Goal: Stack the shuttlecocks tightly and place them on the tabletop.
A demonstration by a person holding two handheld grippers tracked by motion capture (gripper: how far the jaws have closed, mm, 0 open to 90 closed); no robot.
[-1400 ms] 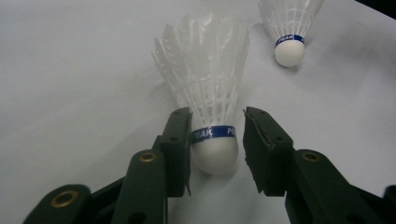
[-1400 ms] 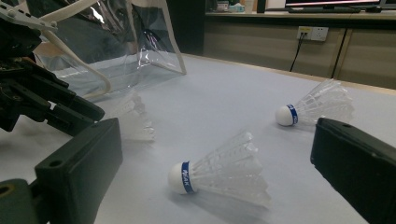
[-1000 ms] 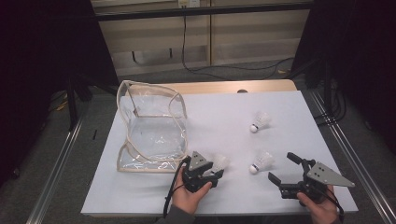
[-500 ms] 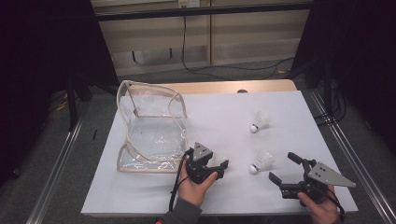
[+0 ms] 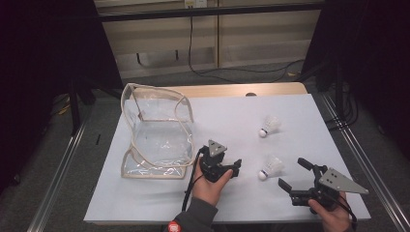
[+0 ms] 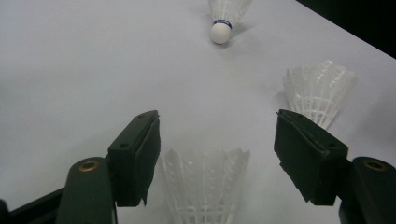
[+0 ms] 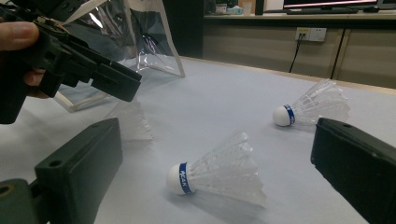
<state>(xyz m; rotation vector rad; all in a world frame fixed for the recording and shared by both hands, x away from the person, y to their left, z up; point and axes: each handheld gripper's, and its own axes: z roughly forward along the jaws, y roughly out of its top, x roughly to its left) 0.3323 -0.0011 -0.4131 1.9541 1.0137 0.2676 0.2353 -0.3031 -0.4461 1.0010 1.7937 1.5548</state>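
White table (image 5: 232, 121) carries a feather-light, crushable shuttlecock (image 6: 204, 184) standing skirt-up between the spread jaws of the left tool (image 6: 217, 154), best pinched gently across its springy skirt.

A white table (image 5: 159, 203) is carrying a clear plastic bag (image 5: 157, 130) at its left, standing open with a beige-trimmed rim. The left gripper (image 5: 231, 168) is sitting just beside the bag's near right corner, jaws pointing right and parted. Two white shuttlecocks are lying on the sheet: the far shuttlecock (image 5: 269, 125) well toward the back, the near shuttlecock (image 5: 270, 167) resting between the two grippers. The right gripper (image 5: 295, 175) is hovering at the front right, jaws spread wide, aimed toward the near shuttlecock.
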